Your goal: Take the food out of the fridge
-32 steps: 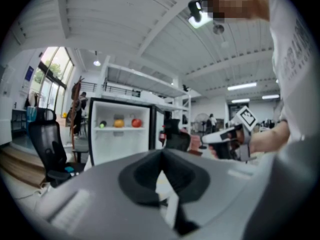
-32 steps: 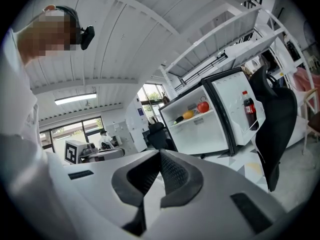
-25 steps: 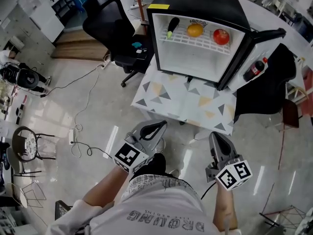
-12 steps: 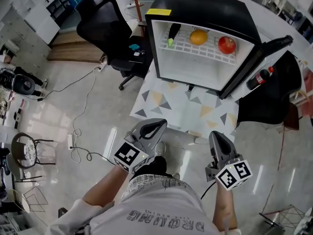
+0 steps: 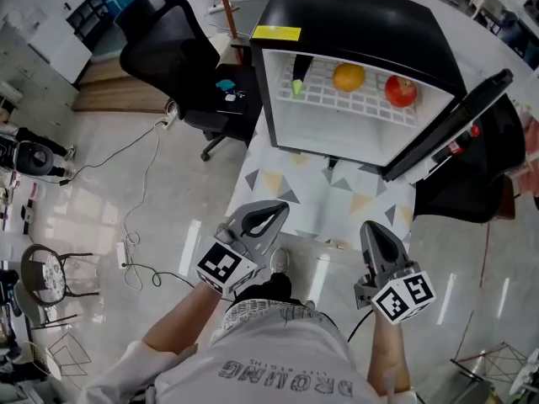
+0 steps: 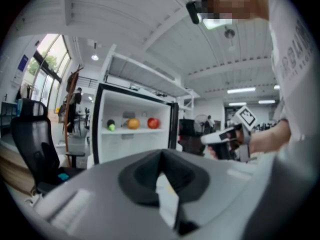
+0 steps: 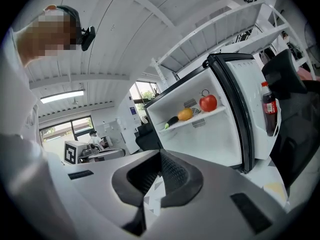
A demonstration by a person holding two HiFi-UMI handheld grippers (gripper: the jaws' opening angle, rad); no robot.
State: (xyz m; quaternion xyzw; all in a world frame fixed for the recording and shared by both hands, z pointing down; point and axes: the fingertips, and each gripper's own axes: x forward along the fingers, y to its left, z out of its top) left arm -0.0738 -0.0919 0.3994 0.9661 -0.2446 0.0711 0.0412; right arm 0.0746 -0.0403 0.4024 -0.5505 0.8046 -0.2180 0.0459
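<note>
Approach step: fridge point(image 5: 354, 23) stands open, food untouched on its shelf point(image 5: 358, 99): eggplant point(image 5: 301, 72), orange point(image 5: 348, 77), apple point(image 5: 401, 91). Left gripper point(image 5: 280, 211) and right gripper point(image 5: 370, 231) have jaws together, empty, well short of the fridge. Next move calls for opening one gripper and reaching to the shelf

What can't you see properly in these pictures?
Head view: the bottle in the fridge door is mostly hidden behind the door's edge.
Head view: the eggplant is partly hidden under the roof of the fridge.
Right gripper view: the bottle's label is too small to read.
Left gripper view: the edge-on door hides the bottle.
</note>
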